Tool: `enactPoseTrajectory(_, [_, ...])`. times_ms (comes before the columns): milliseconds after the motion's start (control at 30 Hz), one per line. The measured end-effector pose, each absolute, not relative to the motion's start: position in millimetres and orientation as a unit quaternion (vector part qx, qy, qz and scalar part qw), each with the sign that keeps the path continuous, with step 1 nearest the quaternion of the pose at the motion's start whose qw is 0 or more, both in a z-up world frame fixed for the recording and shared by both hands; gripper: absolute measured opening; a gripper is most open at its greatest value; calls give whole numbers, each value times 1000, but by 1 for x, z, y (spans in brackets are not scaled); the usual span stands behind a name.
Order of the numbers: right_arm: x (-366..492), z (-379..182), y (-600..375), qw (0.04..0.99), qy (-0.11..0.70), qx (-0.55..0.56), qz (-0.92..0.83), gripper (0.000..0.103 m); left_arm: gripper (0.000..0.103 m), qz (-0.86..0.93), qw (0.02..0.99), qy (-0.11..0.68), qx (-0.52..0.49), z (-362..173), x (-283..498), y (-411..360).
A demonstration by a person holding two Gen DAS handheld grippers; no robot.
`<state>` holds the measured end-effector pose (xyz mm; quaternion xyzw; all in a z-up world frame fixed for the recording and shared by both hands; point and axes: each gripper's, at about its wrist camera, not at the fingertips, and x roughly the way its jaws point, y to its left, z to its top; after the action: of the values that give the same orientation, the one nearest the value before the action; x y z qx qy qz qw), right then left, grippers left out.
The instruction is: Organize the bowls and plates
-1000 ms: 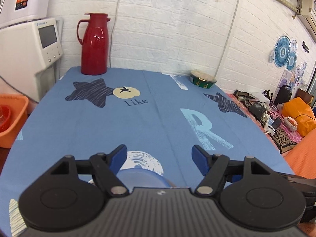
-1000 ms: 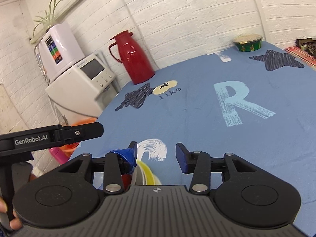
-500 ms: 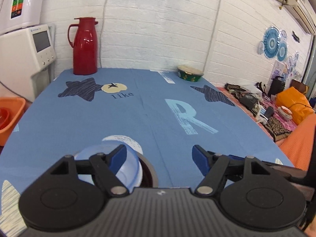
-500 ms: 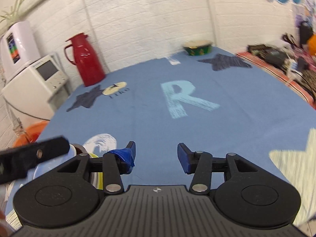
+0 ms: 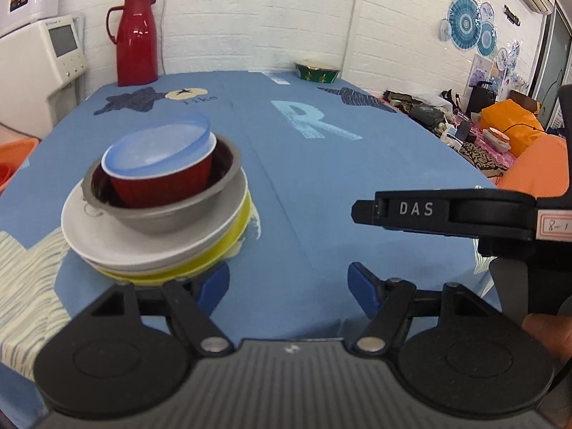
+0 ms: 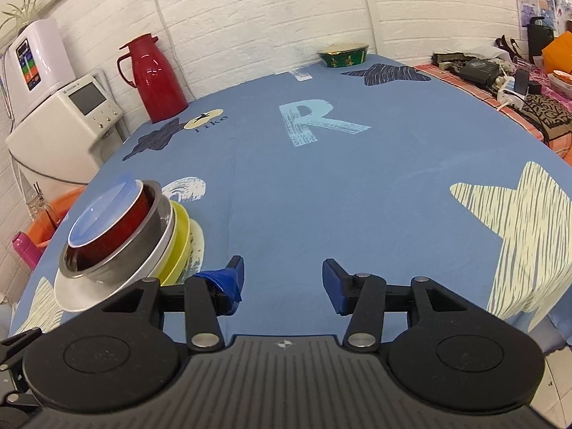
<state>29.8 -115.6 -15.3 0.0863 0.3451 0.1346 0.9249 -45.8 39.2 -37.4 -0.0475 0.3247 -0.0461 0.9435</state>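
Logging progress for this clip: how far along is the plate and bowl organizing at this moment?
Mostly done: a translucent blue bowl sits in a red bowl, inside a grey metal bowl, on a white plate over a yellow plate. Nothing is in hand: the left gripper and right gripper are open and empty. The green patterned bowl by the wall stands apart, perhaps left.

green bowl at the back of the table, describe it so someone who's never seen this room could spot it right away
Start at the blue tablecloth with the big pale letter R, and follow it to the far edge by the white brick wall. There, right of the tall red thermos jug, stands the small dark green bowl with gold patterns and a gold rim. It stands alone, unlike the bowls stacked at the near left.
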Motion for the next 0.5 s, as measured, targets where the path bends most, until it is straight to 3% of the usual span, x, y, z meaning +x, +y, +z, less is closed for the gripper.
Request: enactPoseTrajectory(500, [7, -24, -100, 919, 355, 56, 159, 35, 72, -27, 940, 338, -36, -56, -67, 37])
